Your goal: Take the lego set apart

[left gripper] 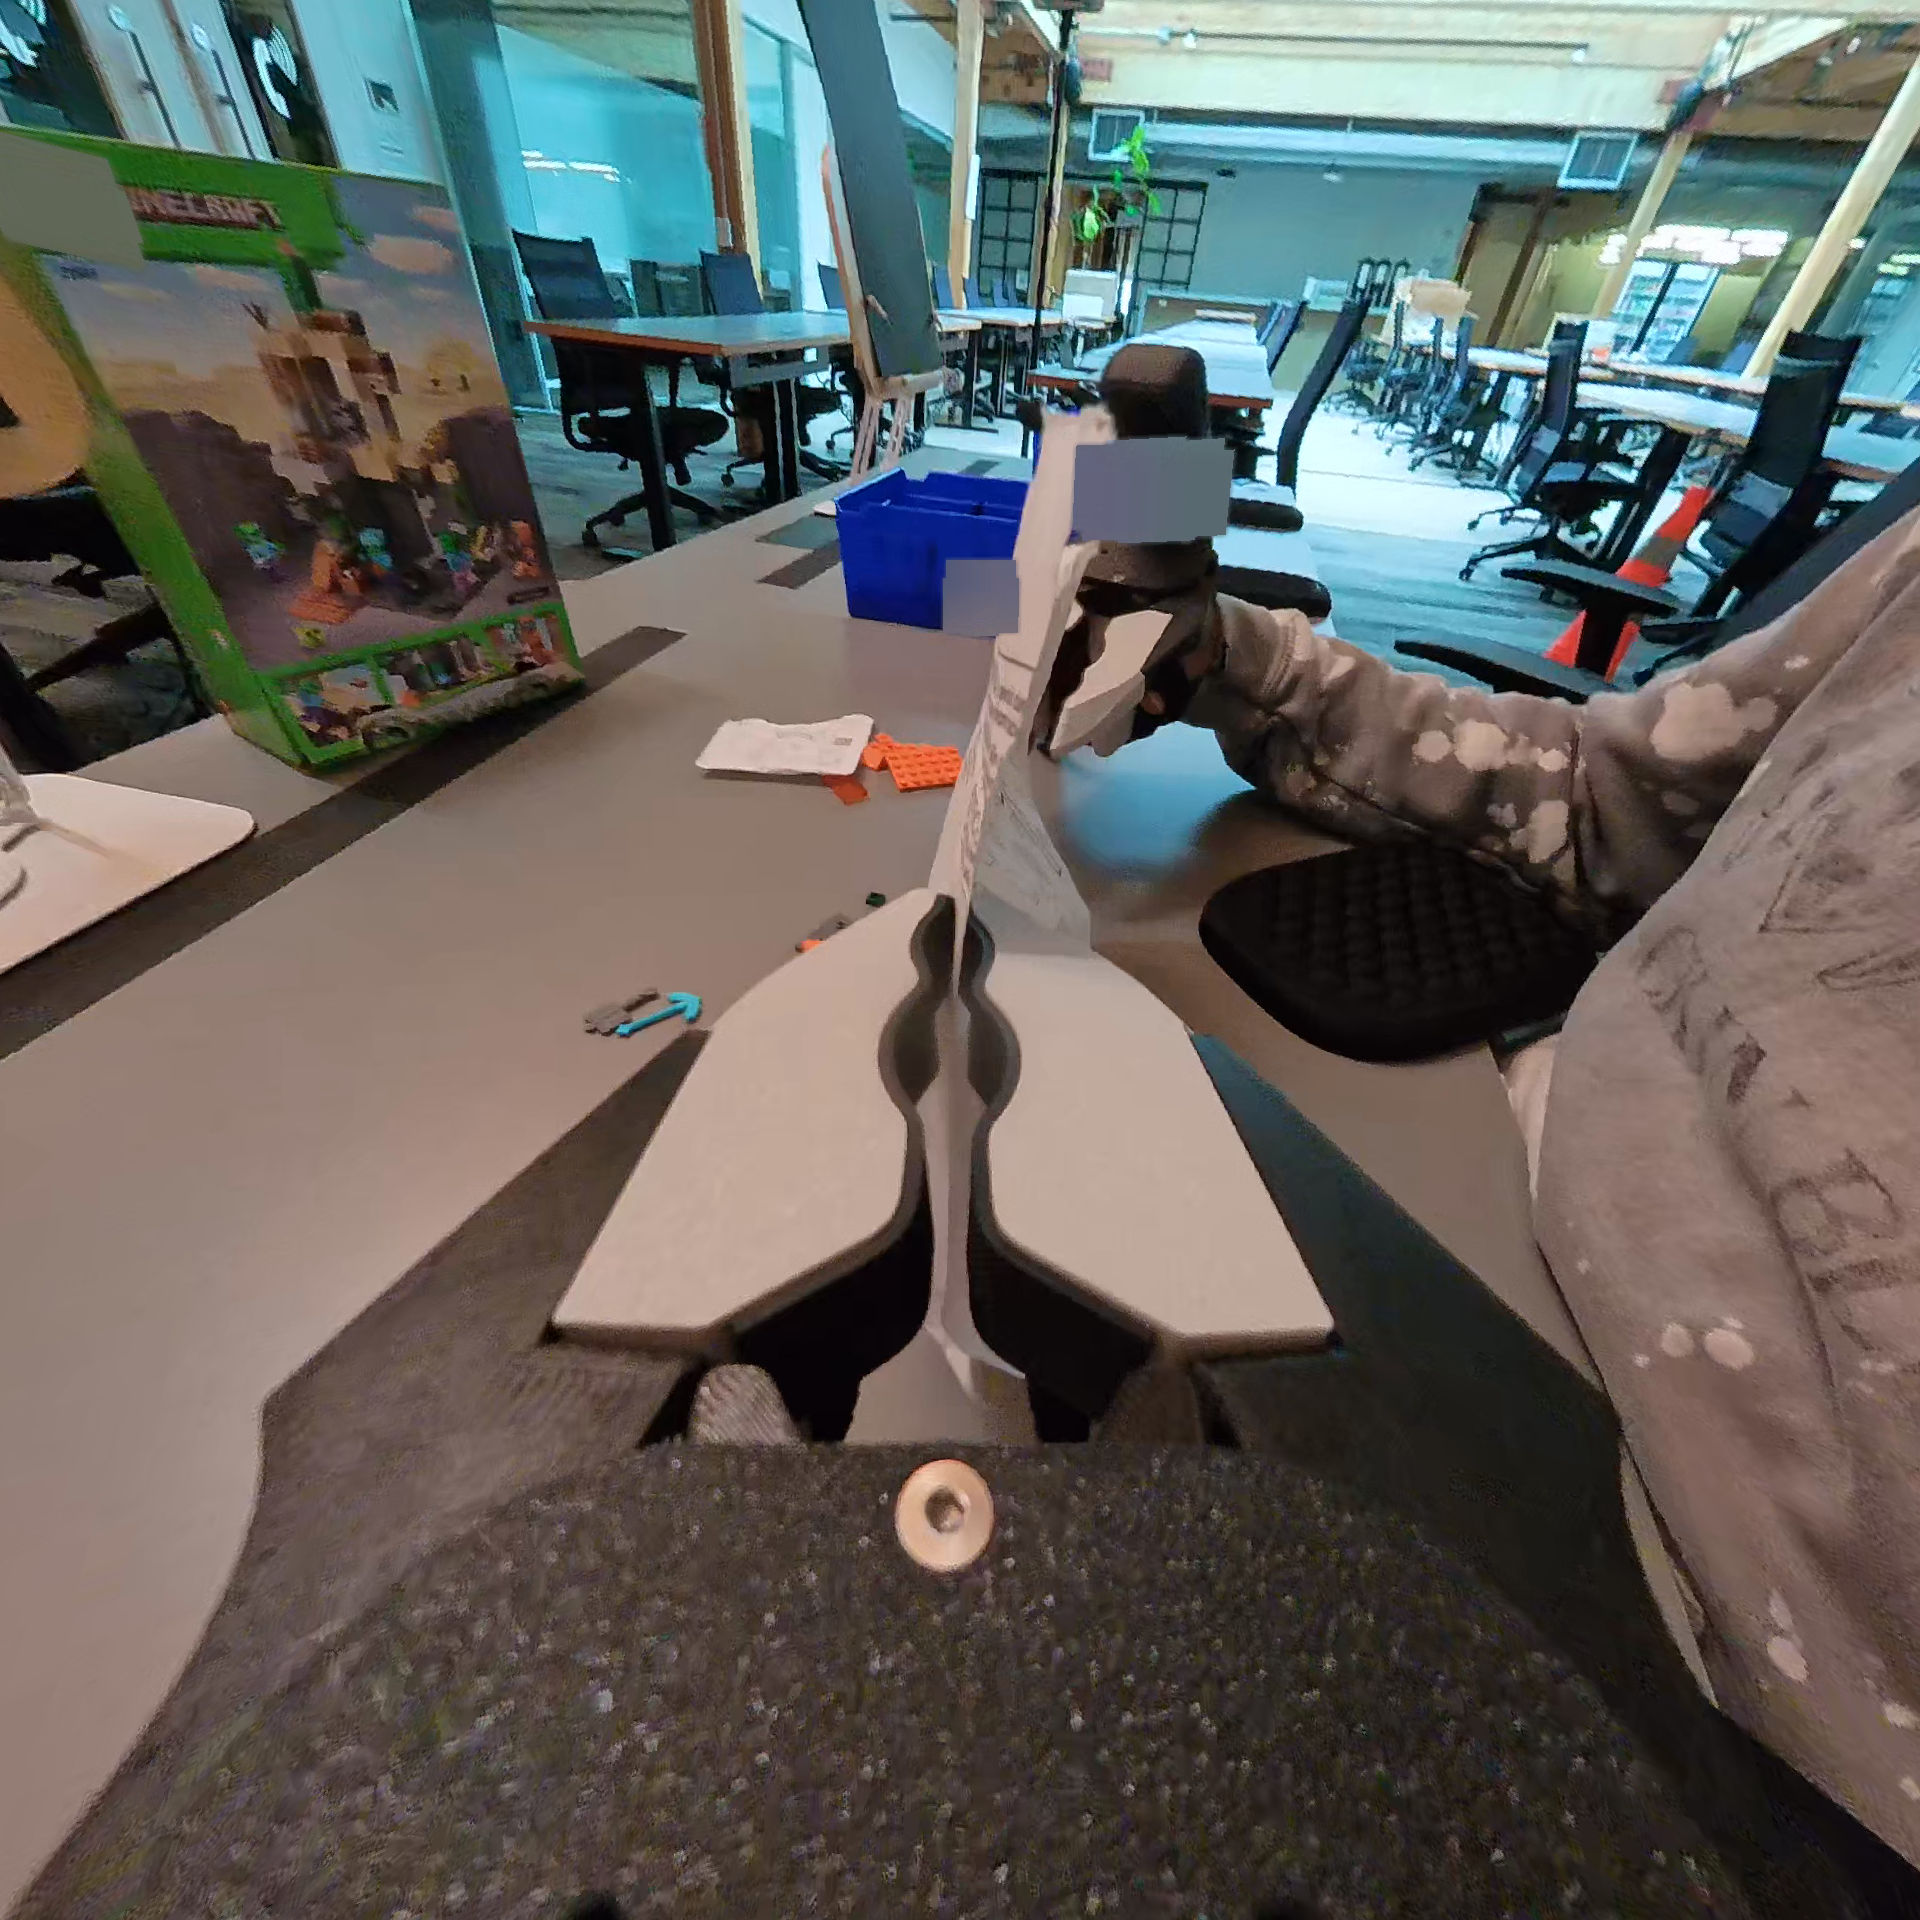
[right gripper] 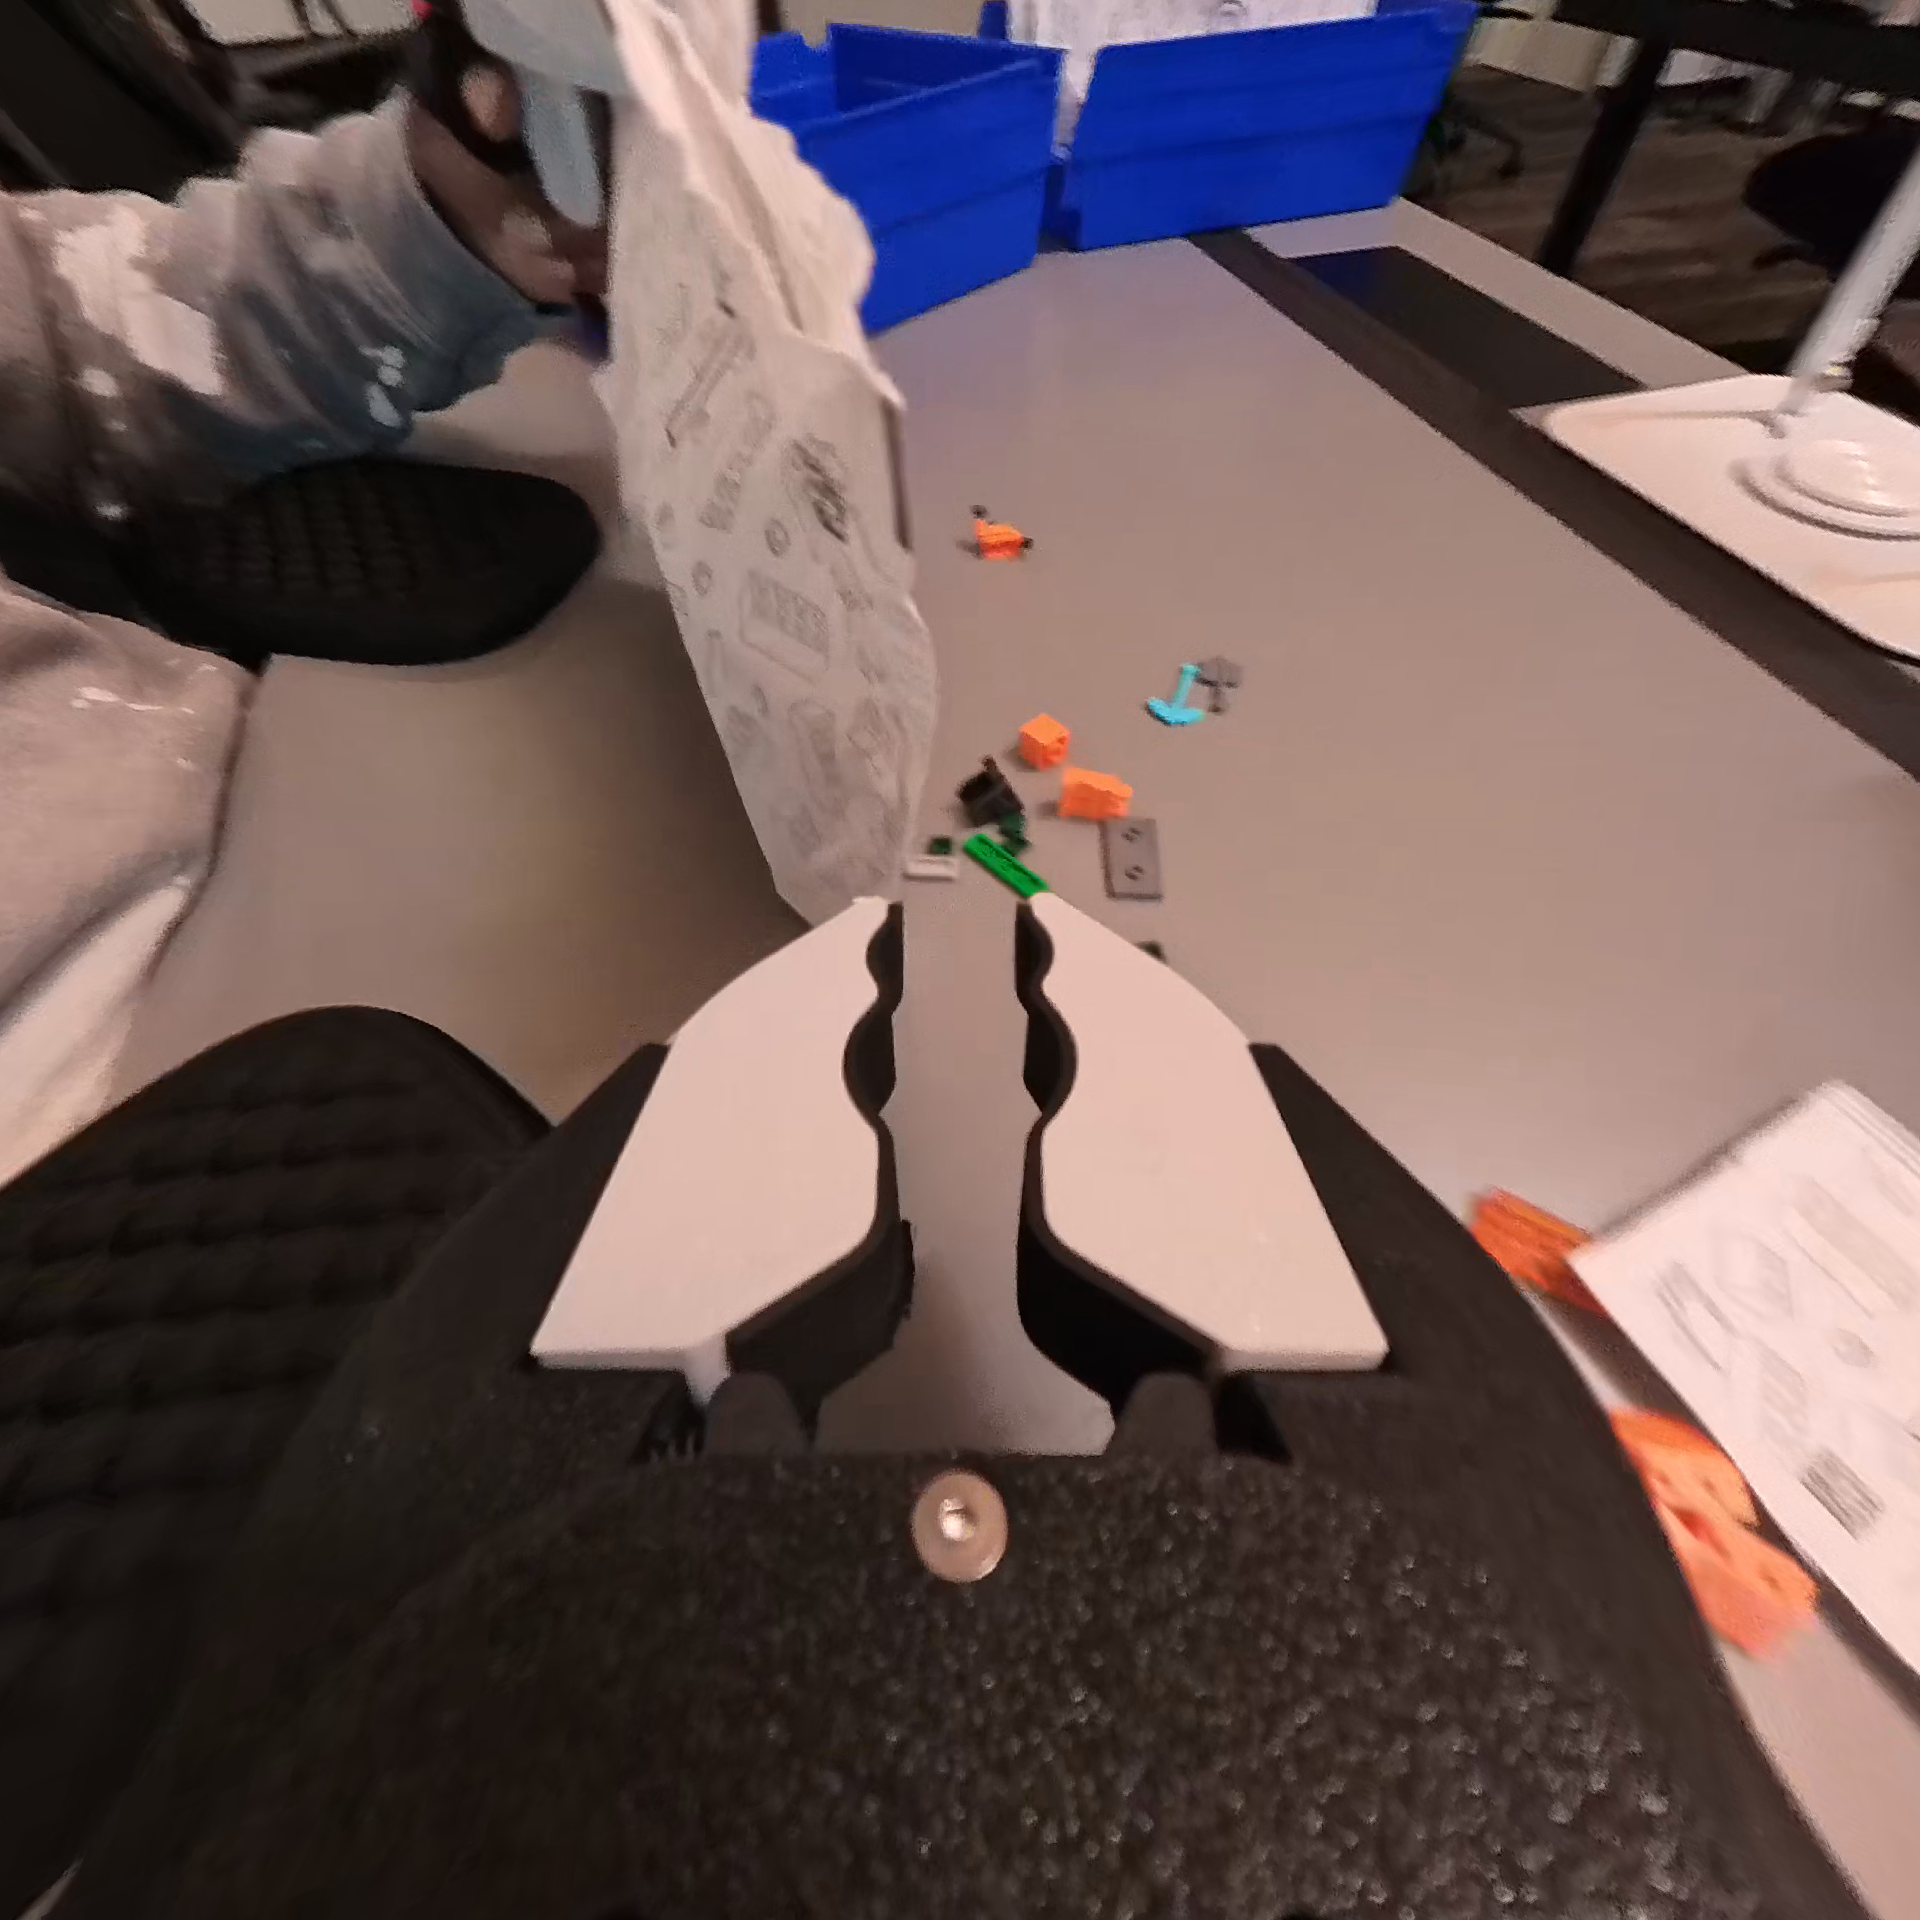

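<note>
The left gripper (left gripper: 954,935) has its jaws clamped on a printed paper bag (left gripper: 1003,831), which hangs up out of them, its lower end trapped far back between them. The right gripper (right gripper: 958,906) has its jaws apart with nothing between them, low over the grey worktop (right gripper: 1351,582) just beside the bag's bottom edge.

Loose lego pieces lie just ahead of the right gripper: a green strip (right gripper: 1004,864), a grey plate (right gripper: 1132,858), a black piece (right gripper: 989,794), two orange blocks (right gripper: 1070,769) and, farther on, a blue pickaxe (right gripper: 1178,698). More orange pieces (right gripper: 1704,1507) sit at the right beside a printed sheet (right gripper: 1787,1340). Blue bins (right gripper: 1039,135) stand at the far end, and a green box (left gripper: 312,457) on the left.

The risk, as I judge it: the bag swings over the small pieces (it hangs very close to them), and a careless sweep could scatter them off the worktop edge. Any pieces left inside could spill out unseen. The thin paper could also tear if pulled by both grippers.
</note>
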`<state>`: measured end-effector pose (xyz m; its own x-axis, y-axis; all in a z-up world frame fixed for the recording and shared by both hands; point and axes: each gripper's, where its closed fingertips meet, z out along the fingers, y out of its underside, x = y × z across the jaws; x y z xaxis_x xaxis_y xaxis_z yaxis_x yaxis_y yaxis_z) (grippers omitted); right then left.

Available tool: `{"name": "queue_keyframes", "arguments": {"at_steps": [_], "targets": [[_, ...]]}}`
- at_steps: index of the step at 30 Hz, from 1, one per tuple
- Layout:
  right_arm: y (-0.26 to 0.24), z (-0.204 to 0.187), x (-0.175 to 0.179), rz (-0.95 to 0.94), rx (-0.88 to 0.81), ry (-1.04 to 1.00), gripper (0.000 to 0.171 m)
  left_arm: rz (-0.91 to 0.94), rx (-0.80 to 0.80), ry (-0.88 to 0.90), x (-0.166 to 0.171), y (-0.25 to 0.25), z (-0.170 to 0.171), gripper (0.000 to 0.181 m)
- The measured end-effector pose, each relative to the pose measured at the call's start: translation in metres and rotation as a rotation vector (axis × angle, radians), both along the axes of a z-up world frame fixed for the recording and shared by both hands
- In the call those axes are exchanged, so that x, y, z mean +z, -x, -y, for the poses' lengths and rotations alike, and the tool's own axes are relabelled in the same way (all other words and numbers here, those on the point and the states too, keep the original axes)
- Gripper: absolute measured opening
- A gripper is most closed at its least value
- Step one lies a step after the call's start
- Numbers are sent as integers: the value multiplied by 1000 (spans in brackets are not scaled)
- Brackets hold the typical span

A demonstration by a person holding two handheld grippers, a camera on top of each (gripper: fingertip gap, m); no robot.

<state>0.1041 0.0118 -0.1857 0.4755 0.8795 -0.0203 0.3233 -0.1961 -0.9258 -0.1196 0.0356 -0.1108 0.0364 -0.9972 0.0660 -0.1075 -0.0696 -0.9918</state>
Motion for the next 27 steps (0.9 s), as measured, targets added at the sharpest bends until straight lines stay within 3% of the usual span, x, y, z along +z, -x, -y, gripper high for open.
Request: {"name": "queue_keyframes", "arguments": {"at_steps": [7,10,14,18,23,27], "targets": [[-111,-36,11,17,-478,-72,19,33,71,52,-9,21,-21,0],[-140,-41,12,-36,-575,-55,19,111,102,85,2,34,-30,0],[-147,-45,11,-99,-605,-53,18,182,132,34,36,45,-41,1],[-137,-47,0,-20,-584,-49,18,228,214,-13,76,52,-70,0],[-123,-47,-13,48,-538,-28,18,320,315,26,106,42,-133,0],[-114,-46,-19,64,-512,-13,18,407,318,224,92,14,-198,1]]}}
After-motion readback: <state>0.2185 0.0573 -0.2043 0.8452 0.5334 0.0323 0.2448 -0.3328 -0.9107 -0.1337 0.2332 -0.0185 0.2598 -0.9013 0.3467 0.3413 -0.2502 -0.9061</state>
